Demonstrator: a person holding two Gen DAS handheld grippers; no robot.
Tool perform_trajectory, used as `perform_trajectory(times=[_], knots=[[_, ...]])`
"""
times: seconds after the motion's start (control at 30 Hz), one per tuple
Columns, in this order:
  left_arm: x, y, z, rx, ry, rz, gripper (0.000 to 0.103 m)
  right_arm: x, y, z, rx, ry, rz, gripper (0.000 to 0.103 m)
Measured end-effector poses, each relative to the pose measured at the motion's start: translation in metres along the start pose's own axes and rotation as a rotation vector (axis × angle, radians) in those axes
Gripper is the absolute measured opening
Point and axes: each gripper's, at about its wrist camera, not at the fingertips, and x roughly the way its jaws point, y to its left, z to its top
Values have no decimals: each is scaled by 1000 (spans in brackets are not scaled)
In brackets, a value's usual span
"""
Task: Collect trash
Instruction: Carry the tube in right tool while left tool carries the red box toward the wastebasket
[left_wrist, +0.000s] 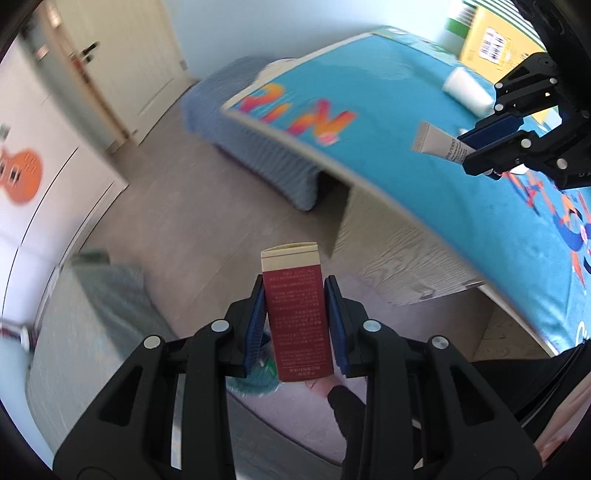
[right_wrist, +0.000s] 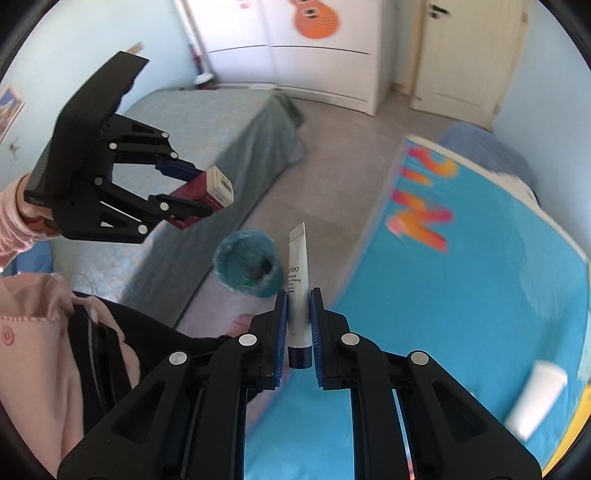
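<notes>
In a bedroom, above the floor between two beds:
- Left gripper (left_wrist: 295, 317): jaws closed on a dark red carton (left_wrist: 298, 314) with cream top, held upright in the air
- Right gripper (right_wrist: 298, 325): jaws closed on a white cosmetic tube (right_wrist: 298, 280), dark cap toward the gripper, crimped end at 12 o'clock
- Teal-lined waste bin (right_wrist: 246, 264): on the floor at 10 o'clock of the tube, some trash inside
- White cup (right_wrist: 535, 398): lying on the blue play mat (right_wrist: 461, 295), at 4 o'clock of the tube, well apart
</notes>
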Motion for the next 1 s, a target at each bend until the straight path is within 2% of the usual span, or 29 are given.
perform_trajectory(times=[0.2, 0.57, 0.7, 1.0], knots=[[-8, 46, -40, -110, 19, 52, 29, 31, 42, 50, -103, 3, 67, 13], [-11, 105, -101, -257, 68, 100, 29, 84, 105, 110, -215, 24, 171, 14], [-9, 123, -121, -295, 83, 97, 29, 100, 124, 123, -235, 43, 198, 14], [0, 153, -145, -347, 103, 73, 29, 129, 151, 140, -254, 99, 235, 14]])
